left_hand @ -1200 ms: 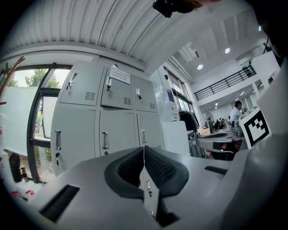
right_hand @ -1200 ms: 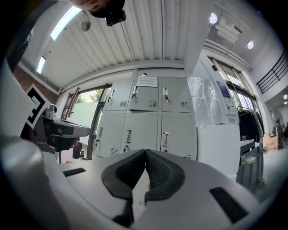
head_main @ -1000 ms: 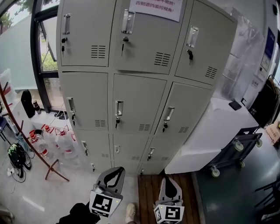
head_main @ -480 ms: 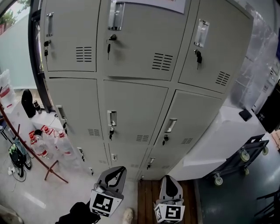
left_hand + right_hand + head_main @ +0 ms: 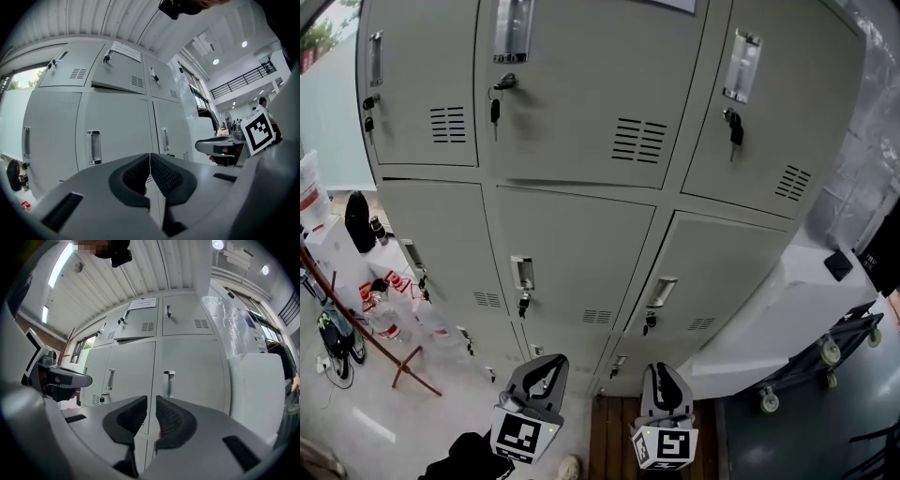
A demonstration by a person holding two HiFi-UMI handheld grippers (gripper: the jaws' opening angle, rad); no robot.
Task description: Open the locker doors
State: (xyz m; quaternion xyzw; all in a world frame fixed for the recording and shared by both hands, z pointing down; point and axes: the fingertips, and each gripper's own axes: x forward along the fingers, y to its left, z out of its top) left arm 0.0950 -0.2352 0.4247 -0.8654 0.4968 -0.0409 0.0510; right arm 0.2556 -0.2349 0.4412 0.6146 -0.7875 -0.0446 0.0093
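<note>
A bank of grey lockers (image 5: 581, 187) fills the head view, with recessed handles and keys hanging in the locks. The middle-row centre door handle (image 5: 522, 273) and the right door handle (image 5: 662, 292) lie just ahead of the grippers. My left gripper (image 5: 546, 367) points level at the lockers, shut, its tips touching (image 5: 150, 157), and holds nothing. My right gripper (image 5: 661, 371) is beside it; its jaws have just been opening and stand a small gap apart (image 5: 151, 401) with nothing between them. The upper middle door (image 5: 117, 77) sits slightly proud at its lower edge.
Water bottles (image 5: 384, 314) and a red stand (image 5: 366, 328) occupy the floor at the left. A white cabinet (image 5: 778, 309) and a wheeled cart (image 5: 825, 352) stand at the right. A shoe (image 5: 569, 466) shows on the floor below the grippers.
Both grippers and the head have come closer to the lockers, which now loom larger. The middle-row handles have drawn nearer to the gripper tips.
</note>
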